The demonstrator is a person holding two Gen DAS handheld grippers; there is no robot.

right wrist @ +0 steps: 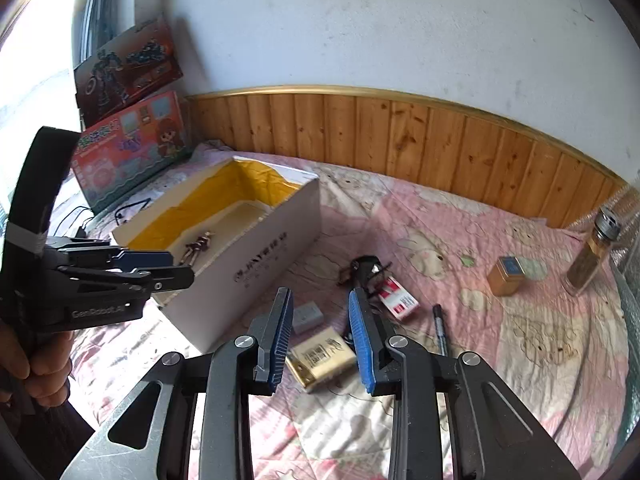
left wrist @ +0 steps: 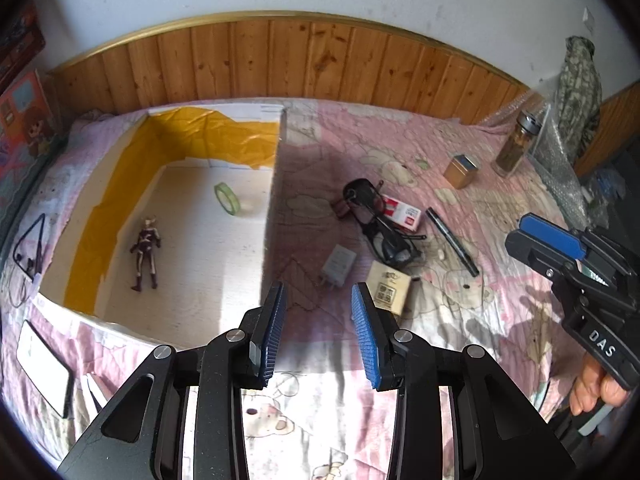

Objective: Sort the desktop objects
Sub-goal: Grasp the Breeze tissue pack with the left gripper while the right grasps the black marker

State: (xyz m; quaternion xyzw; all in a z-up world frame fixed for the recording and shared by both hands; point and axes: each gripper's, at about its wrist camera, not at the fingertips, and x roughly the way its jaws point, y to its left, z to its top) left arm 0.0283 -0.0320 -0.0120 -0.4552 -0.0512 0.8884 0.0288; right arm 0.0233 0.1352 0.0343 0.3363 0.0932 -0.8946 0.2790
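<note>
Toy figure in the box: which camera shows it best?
Left wrist view: the toy figure lies fully visible on the box floor. Right wrist view shows only part of it behind the box wall, small.

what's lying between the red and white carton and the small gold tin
Nothing: between the red and white carton and the small gold tin only bare pink quilt shows in both wrist views.

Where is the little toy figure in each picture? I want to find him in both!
Left wrist view: the toy figure lies flat on the floor of the white box, left of middle, below the roll of green tape.
Right wrist view: the toy figure peeks over the box's near wall, left of middle; only part of it shows.
Shared landmark: the yellow lining inside the box.
</note>
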